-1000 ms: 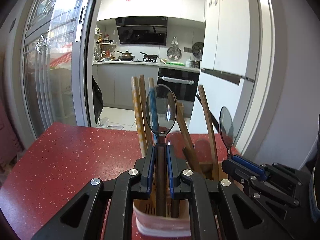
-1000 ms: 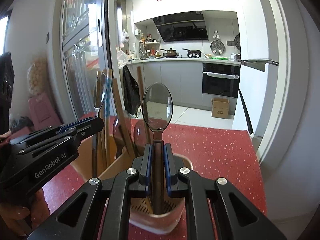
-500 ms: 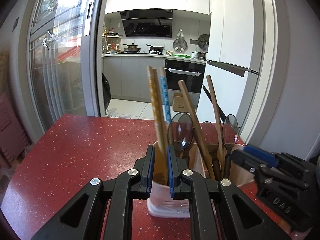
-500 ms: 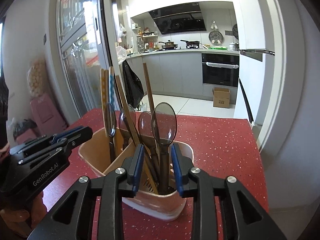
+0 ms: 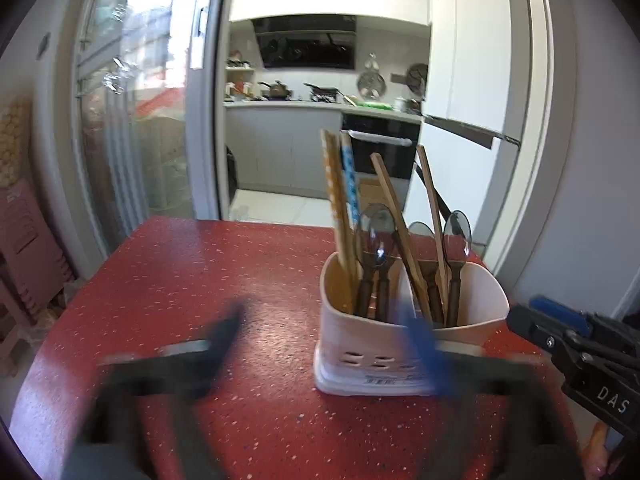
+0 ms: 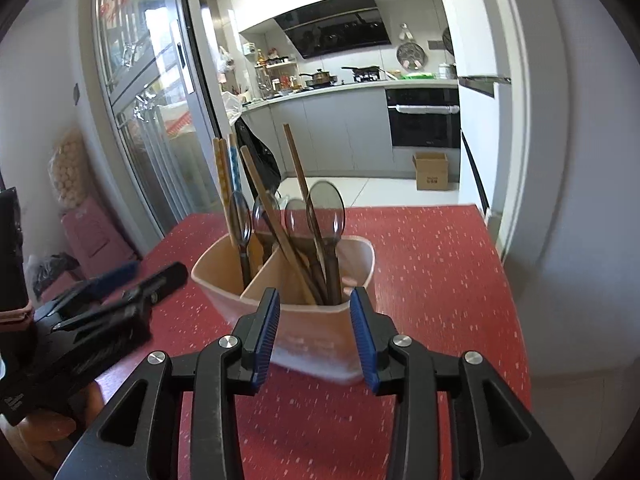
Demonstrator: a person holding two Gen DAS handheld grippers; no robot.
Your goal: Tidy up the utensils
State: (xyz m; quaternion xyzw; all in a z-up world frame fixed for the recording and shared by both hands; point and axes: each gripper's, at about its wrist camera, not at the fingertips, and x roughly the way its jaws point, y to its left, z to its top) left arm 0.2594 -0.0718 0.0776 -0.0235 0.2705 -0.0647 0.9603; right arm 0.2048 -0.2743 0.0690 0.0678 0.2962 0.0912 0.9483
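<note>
A pale pink utensil holder (image 5: pixel 360 344) stands on the red speckled table (image 5: pixel 200 280). It holds several dark-handled spoons (image 5: pixel 376 232), patterned chopsticks (image 5: pixel 340 184) and wooden sticks. My left gripper (image 5: pixel 324 332) is blurred in front of the holder, its jaws opening wide with nothing pressed between them. In the right wrist view the holder (image 6: pixel 362 248) with its spoons (image 6: pixel 326 208) lies just beyond my right gripper (image 6: pixel 314 328). That gripper's jaws are opening too, and its blue pads (image 6: pixel 266 328) touch nothing. Each gripper shows in the other's view: the right gripper (image 5: pixel 576 352) and the left gripper (image 6: pixel 112 300).
The table's far edge meets a doorway into a kitchen. A glass sliding door (image 5: pixel 132 120) stands at the left and a white fridge (image 5: pixel 472 80) at the right. Pink stools (image 5: pixel 28 248) sit beside the table. A cardboard box (image 6: pixel 430 170) is on the kitchen floor.
Both grippers let go of the spoons they held upright; the spoons now stand in the holder. Both grippers have pulled back from the holder and their jaws have spread.
</note>
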